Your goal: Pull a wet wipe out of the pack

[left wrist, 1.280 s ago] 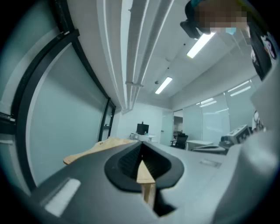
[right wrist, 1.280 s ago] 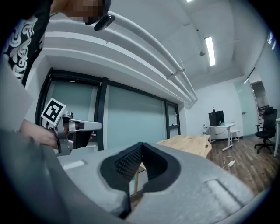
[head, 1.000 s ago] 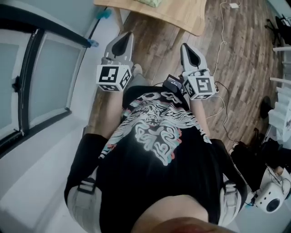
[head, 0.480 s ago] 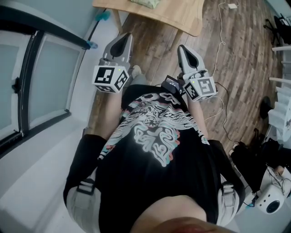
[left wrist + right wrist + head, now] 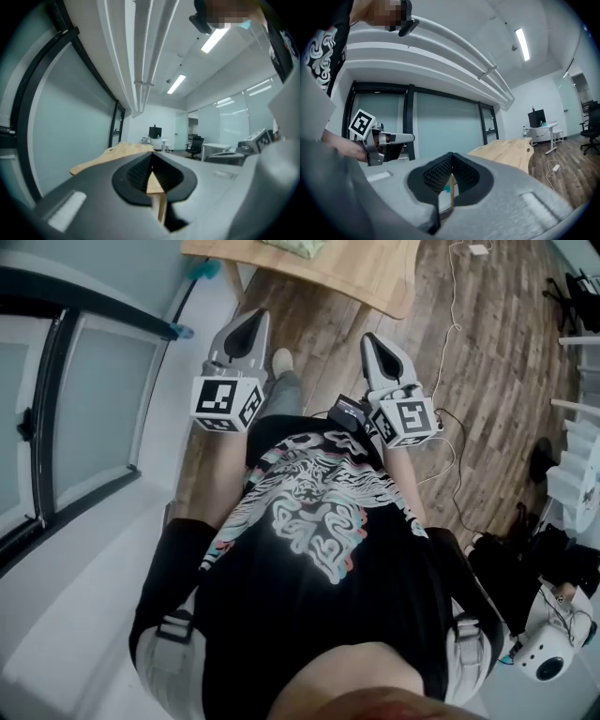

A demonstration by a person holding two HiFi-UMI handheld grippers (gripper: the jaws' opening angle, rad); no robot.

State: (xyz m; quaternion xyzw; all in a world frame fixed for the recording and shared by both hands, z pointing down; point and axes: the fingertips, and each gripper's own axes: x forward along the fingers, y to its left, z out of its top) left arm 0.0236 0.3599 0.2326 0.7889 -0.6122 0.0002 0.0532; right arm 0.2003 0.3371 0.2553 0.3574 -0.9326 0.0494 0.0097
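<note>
Looking down from the head view, I see a light wooden table (image 5: 375, 277) at the top edge. A pale green packet (image 5: 298, 245) lies on it, cut off by the frame. My left gripper (image 5: 247, 326) and right gripper (image 5: 374, 339) are held level in front of the person's black printed shirt, short of the table. Both are shut with nothing in them. In the left gripper view the tips (image 5: 151, 155) meet, with the table (image 5: 110, 154) beyond them. The right gripper view shows closed tips (image 5: 451, 155), the table (image 5: 511, 152) and the left gripper (image 5: 401, 137).
A glass wall with black frames (image 5: 56, 427) runs along the left. Cables (image 5: 452, 324) trail over the wooden floor at right. A white device (image 5: 548, 657) sits at the lower right. Desks and an office chair (image 5: 194, 144) stand far off.
The view has shifted toward the table, which shows more at the top. Both grippers have drifted slightly, still shut. A foot now shows between them.
</note>
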